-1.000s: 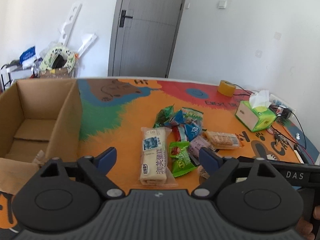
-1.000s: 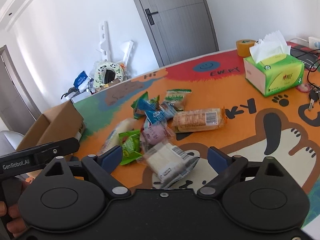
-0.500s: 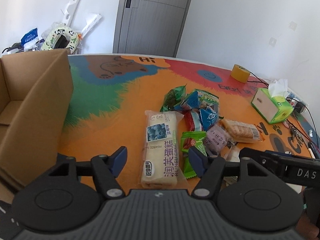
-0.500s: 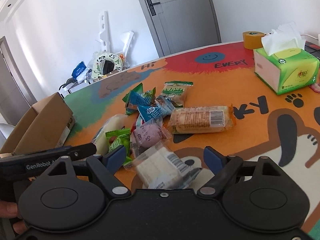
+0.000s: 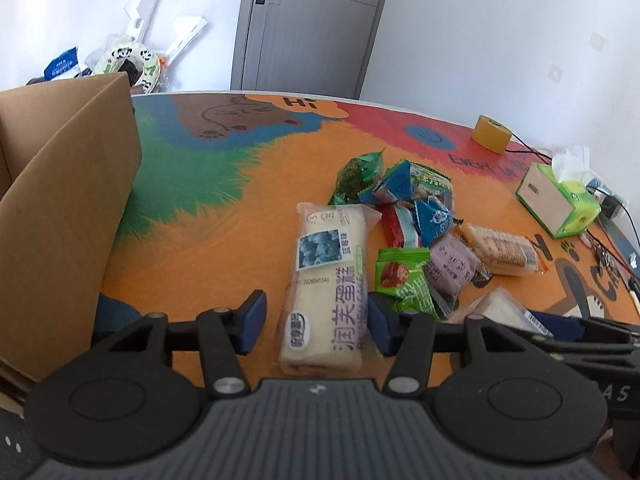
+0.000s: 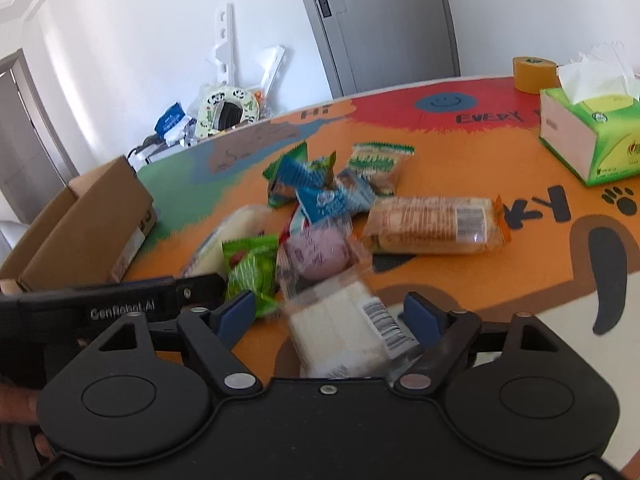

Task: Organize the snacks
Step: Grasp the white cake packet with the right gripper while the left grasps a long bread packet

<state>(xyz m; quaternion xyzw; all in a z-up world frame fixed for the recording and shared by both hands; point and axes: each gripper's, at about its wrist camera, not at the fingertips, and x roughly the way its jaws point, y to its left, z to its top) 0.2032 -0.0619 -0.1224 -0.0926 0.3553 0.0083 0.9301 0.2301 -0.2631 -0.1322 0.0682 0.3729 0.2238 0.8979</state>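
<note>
Both closing grippers nearer snacks (image 5: 404,236)

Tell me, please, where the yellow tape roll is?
In both views the yellow tape roll stands at the table's far right, beside the green tissue box.

The table (image 5: 240,240) has a bright picture mat. A pile of snacks (image 5: 404,236) lies just ahead of the tongs. A cardboard box (image 5: 68,200) sits to their left. A tissue box (image 5: 560,200) and tape roll (image 5: 491,134) sit far ahead, right.

Wrapped snacks (image 5: 400,248) heaped beside cardboard box (image 5: 68,208)
</note>
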